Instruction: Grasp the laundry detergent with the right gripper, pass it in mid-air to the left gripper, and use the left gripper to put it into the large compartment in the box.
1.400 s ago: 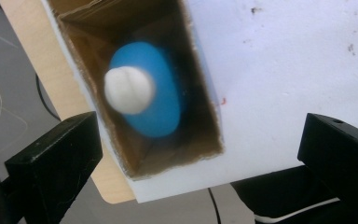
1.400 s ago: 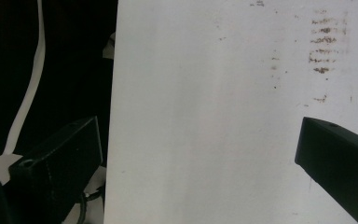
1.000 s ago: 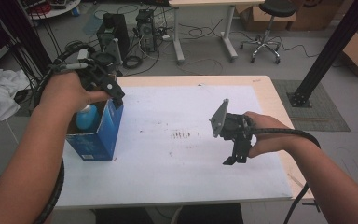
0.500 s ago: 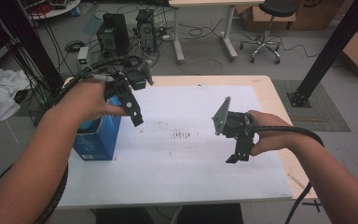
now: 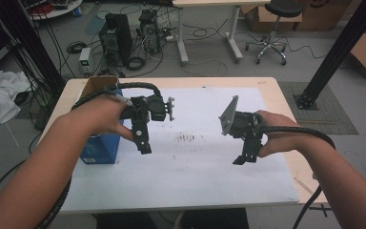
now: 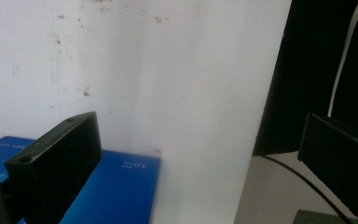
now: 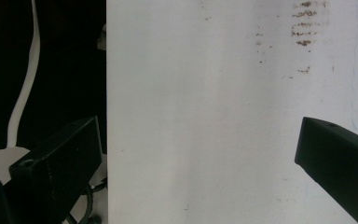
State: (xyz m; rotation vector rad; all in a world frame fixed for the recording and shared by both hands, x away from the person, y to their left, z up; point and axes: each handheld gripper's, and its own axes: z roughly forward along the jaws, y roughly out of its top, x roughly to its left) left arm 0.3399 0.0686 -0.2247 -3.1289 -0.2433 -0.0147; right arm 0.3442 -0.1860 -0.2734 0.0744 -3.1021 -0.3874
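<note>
Both grippers idle above the sheet, nothing held.
Left gripper (image 5: 143, 143) jaws apart, blue box (image 5: 100, 145) just beside them; right gripper (image 5: 244, 157) jaws apart over bare sheet (image 5: 195, 162). Next probably a reach to the box.

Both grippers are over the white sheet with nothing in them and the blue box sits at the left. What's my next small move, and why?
Probably bring the left gripper back left and down toward the blue box. Its jaws stand wide apart and empty above the white sheet, and in the left gripper view the box lies just below them. The right gripper, also open and empty, is farther from it, so it can wait.
</note>
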